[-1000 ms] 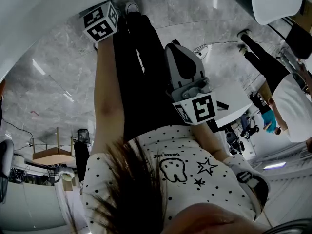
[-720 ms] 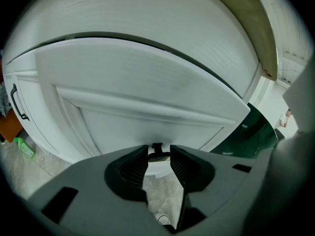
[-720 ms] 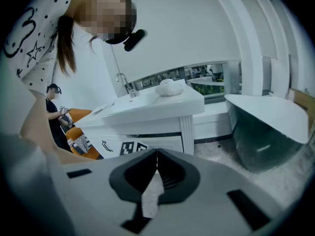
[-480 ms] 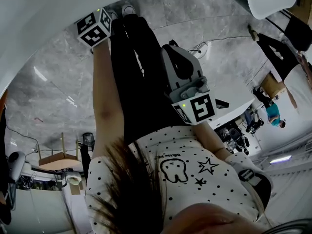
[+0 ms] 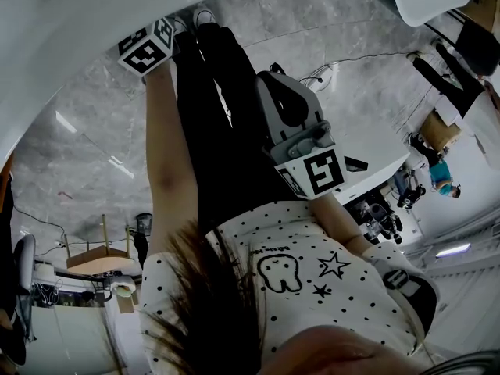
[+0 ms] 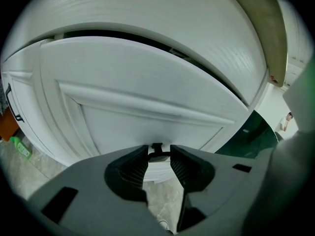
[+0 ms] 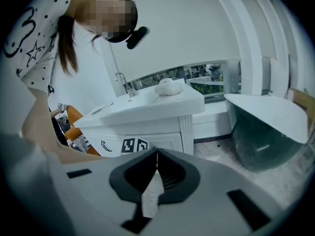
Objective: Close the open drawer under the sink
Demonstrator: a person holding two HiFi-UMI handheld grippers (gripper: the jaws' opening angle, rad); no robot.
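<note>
In the left gripper view the white panelled drawer front [image 6: 147,87] of the sink cabinet fills the frame. A dark gap [image 6: 123,36] runs along its top edge under the counter. My left gripper [image 6: 159,157] is right at the front, its jaws open, with the small dark drawer handle [image 6: 158,150] at the tips; I cannot tell whether the pads touch it. My right gripper [image 7: 157,157] hangs back from the cabinet [image 7: 147,119], shut and empty. The right gripper view shows the left gripper's marker cube [image 7: 134,145] against the cabinet front.
A faucet [image 7: 124,84] and a white lump [image 7: 169,86] are on the sink counter. A large white tub [image 7: 266,127] stands right of the cabinet. Grey marble floor [image 5: 86,131] lies underfoot, and people [image 5: 437,174] stand across the room. An orange object [image 7: 74,127] is left of the cabinet.
In the head view the left gripper's marker cube has shifted slightly left. The right gripper has stayed put. People in the background have moved.
</note>
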